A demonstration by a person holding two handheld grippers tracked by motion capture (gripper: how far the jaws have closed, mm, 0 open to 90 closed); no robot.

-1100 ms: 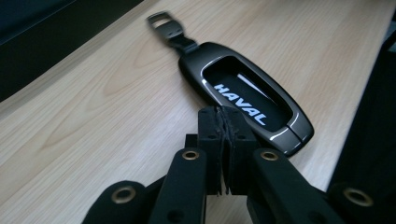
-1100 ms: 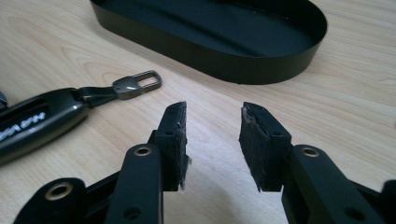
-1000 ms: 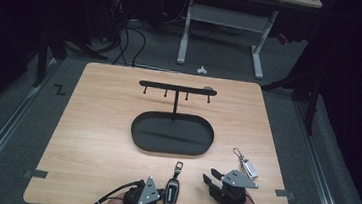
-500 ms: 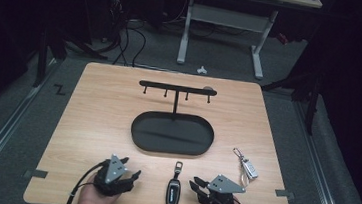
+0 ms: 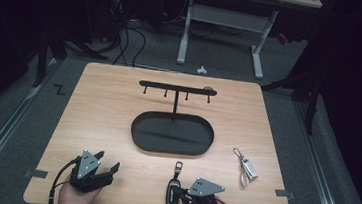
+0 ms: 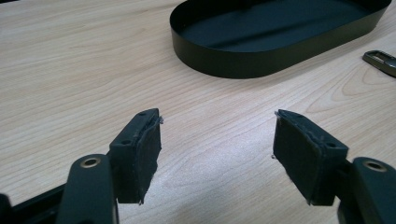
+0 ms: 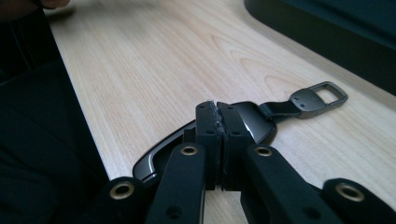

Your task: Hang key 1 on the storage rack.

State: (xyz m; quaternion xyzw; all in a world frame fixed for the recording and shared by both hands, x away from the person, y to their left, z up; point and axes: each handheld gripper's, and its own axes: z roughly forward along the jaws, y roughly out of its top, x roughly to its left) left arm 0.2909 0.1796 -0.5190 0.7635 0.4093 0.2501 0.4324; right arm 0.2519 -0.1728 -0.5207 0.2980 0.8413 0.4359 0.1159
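Observation:
A black car key fob point(image 5: 174, 192) with a strap loop lies near the table's front edge. My right gripper point(image 5: 181, 196) sits right beside it at the front centre. In the right gripper view the gripper point(image 7: 218, 109) is shut, pads pressed together with nothing between them, and its tips hang just over the fob point(image 7: 254, 123). Its jaws have just been closing. My left gripper point(image 5: 107, 160) rests at the front left, well apart from the fob. Its jaws have just been opening, and it point(image 6: 217, 140) stands open over bare wood.
A black key rack point(image 5: 175, 87) rises from an oval black tray point(image 5: 206, 134) at the table's middle; the tray's wall point(image 6: 233, 65) lies ahead of the left gripper. A small key on a ring point(image 5: 248, 167) lies at the right. The table's front edge is close to both hands.
The left gripper has moved left, away from the fob, and its jaws have opened. The right gripper has slid left up to the fob and its jaws have closed.

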